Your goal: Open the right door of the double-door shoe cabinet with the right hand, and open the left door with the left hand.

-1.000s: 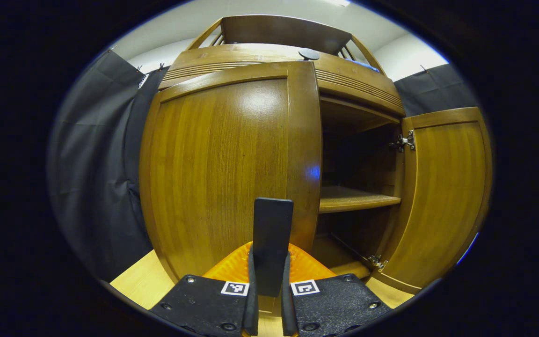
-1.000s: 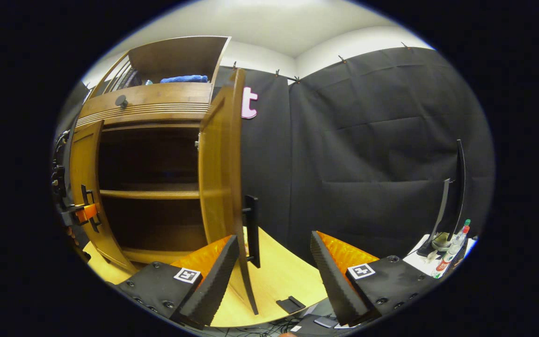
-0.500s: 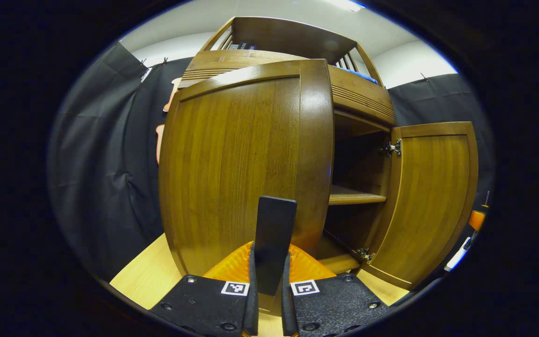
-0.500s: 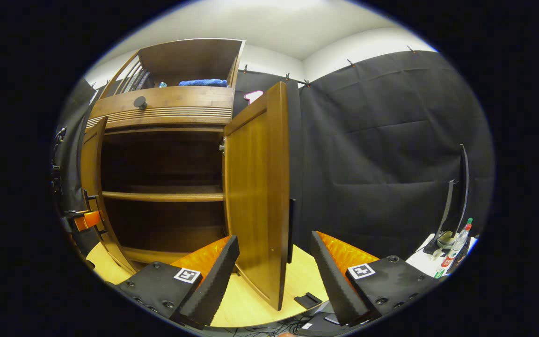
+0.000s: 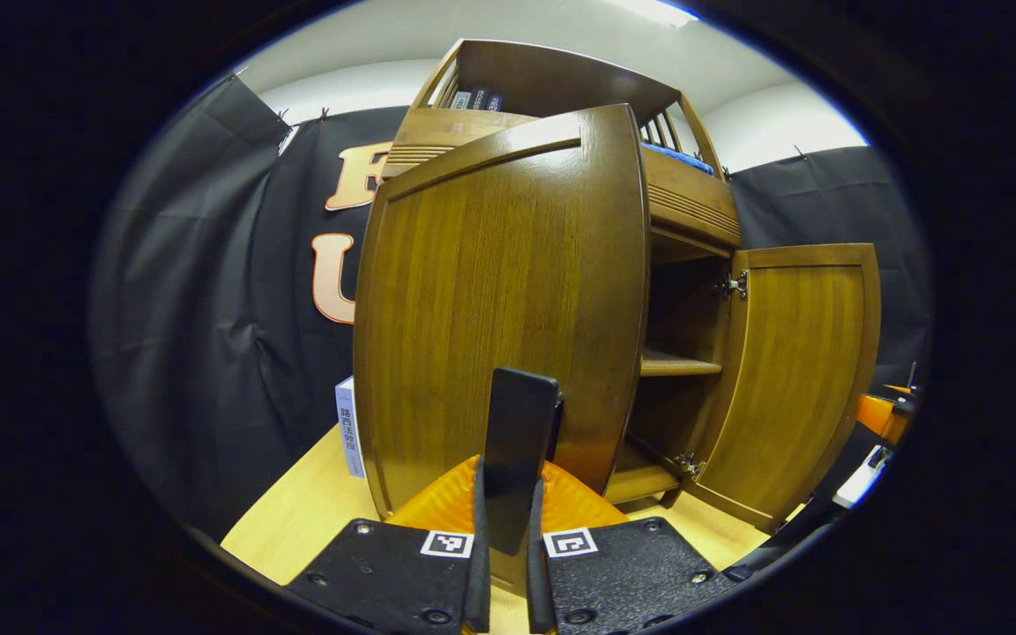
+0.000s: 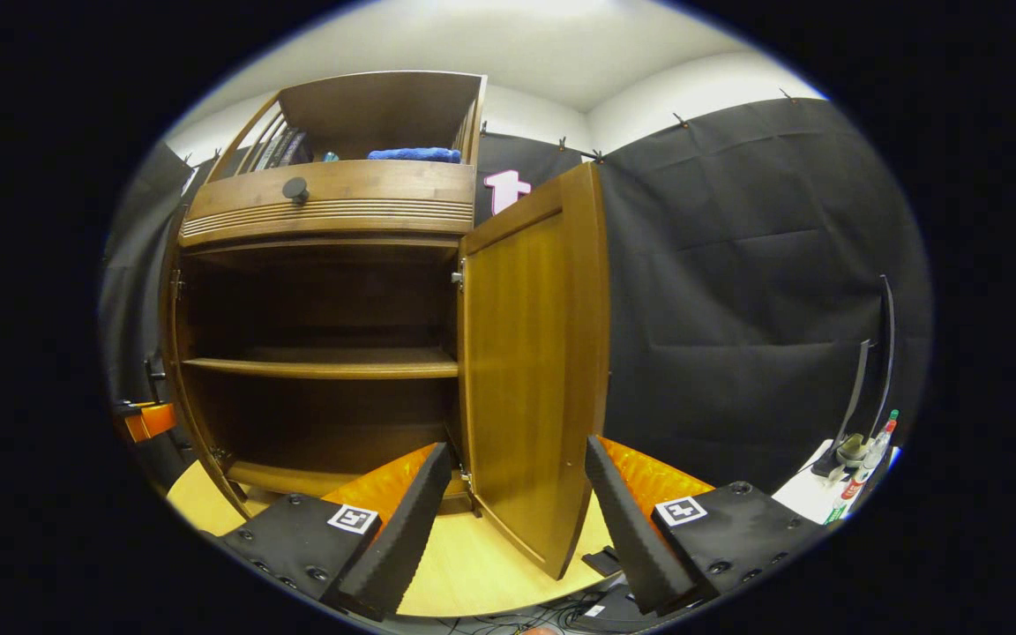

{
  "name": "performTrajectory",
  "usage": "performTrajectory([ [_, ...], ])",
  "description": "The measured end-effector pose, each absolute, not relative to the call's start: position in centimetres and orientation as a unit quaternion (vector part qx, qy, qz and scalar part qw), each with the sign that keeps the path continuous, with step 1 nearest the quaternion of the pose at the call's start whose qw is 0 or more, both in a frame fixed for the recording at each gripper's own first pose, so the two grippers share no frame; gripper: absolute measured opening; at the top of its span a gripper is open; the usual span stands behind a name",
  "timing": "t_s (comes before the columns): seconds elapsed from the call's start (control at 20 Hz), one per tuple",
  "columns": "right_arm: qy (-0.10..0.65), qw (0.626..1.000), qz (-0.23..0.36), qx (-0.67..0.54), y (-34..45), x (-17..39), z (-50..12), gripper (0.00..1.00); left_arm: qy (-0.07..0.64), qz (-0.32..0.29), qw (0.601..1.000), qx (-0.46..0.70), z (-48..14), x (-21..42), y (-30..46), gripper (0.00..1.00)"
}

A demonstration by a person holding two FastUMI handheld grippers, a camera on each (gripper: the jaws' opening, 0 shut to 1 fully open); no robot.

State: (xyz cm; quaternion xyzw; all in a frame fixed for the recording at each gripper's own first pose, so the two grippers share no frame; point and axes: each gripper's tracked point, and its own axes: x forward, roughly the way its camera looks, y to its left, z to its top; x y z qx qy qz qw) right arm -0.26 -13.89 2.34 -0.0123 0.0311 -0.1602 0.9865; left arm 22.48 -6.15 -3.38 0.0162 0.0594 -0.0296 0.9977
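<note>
Right door [image 6: 533,370] open, right claw [image 6: 515,494] spread and free. Left claw [image 5: 508,494] pinching handle [image 5: 519,441]; left door [image 5: 499,309] partway open.

Open shelves [image 6: 323,362] seemingly clear, right door [image 6: 534,353] flanking

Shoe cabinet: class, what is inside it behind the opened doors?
The shoe cabinet holds one bare wooden shelf; no shoes visible. Its back is too dark to see.
</note>
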Motion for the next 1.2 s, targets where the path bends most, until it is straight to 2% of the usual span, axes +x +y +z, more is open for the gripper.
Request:
performTrajectory([
  [0.3,0.035,0.99,-0.137,-0.013,-11.8,0.3,2.0,0.92,0.06,-0.013,0.998,0.017,-2.9,22.4,-5.7,0.1],
  [0.35,0.037,0.99,-0.134,-0.012,-11.6,0.5,1.9,0.92,0.06,-0.01,0.998,0.013,-2.8,22.3,-5.7,0.13],
  [0.4,0.039,0.991,-0.13,-0.01,-11.4,0.6,1.8,0.92,0.059,-0.005,0.998,0.009,-2.9,22.2,-5.6,0.1],
  [0.5,0.042,0.992,-0.122,-0.007,-10.8,1.1,1.5,0.92,0.056,0.009,0.998,0.015,-2.7,22.2,-5.2,0.11],
  [0.6,0.044,0.992,-0.115,-0.006,-10.2,1.5,1.4,0.92,0.055,0.032,0.998,0.028,-2.4,22.2,-4.6,0.06],
  [0.65,0.044,0.993,-0.11,-0.005,-9.8,1.6,1.4,0.98,0.055,0.043,0.997,0.028,-2.4,22.2,-4.4,0.05],
  [0.7,0.045,0.993,-0.105,-0.005,-9.7,1.9,1.4,0.92,0.055,0.052,0.997,0.026,-2.4,22.1,-4.3,0.04],
  [0.8,0.046,0.994,-0.095,-0.005,-8.9,2.3,1.2,0.92,0.055,0.066,0.996,0.022,-2.4,21.9,-4.1,0.02],
  [0.85,0.046,0.995,-0.091,-0.004,-8.6,2.5,1.2,0.98,0.056,0.074,0.995,0.024,-2.4,21.9,-3.7,0.0],
  [0.9,0.046,0.995,-0.087,-0.003,-8.2,2.7,1.2,0.98,0.056,0.083,0.995,0.027,-2.6,21.8,-3.3,0.02],
  [0.95,0.046,0.995,-0.083,-0.002,-7.9,2.9,1.2,0.92,0.057,0.09,0.994,0.026,-2.5,21.8,-2.9,0.0],
  [1.05,0.046,0.996,-0.073,0.0,-7.1,3.4,1.1,0.92,0.059,0.098,0.993,0.007,-2.6,21.3,-2.7,0.0],
  [1.1,0.048,0.996,-0.069,0.0,-6.7,3.5,1.0,0.98,0.06,0.101,0.993,0.001,-2.7,21.3,-2.9,0.01],
  [1.2,0.048,0.997,-0.061,-0.001,-6.1,4.0,1.0,0.99,0.066,0.111,0.992,0.007,-2.9,21.0,-2.3,0.01],
])
